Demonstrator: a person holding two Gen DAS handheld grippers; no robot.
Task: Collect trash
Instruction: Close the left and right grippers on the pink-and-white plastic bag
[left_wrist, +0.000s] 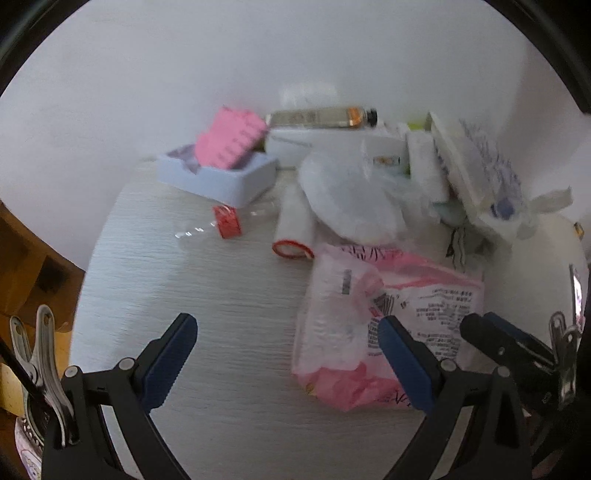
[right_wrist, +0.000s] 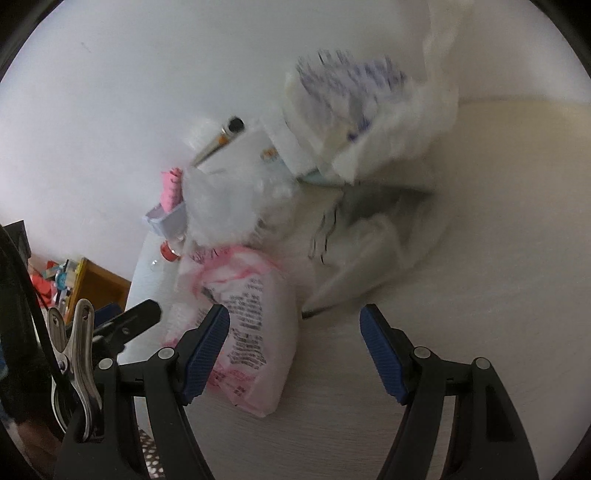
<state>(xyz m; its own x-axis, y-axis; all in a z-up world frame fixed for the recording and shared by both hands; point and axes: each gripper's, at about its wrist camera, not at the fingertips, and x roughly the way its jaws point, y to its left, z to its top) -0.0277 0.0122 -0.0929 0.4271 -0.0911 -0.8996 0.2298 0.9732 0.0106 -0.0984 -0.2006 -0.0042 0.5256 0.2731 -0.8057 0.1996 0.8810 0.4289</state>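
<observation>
Both grippers, left (left_wrist: 286, 354) and right (right_wrist: 295, 347), hang with jaws wide beside the pink bag (left_wrist: 369, 325), holding nothing.

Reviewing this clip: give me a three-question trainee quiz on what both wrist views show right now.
1. True or false: the left gripper is shut on the pink packet.
2. Which lies nearest the white tray holding the pink block? A: clear bottle with red label. B: tube with black cap.
3. Fill in: the right gripper stands ____ above the table.

Key: 1 false; 2 A; 3 open.
</observation>
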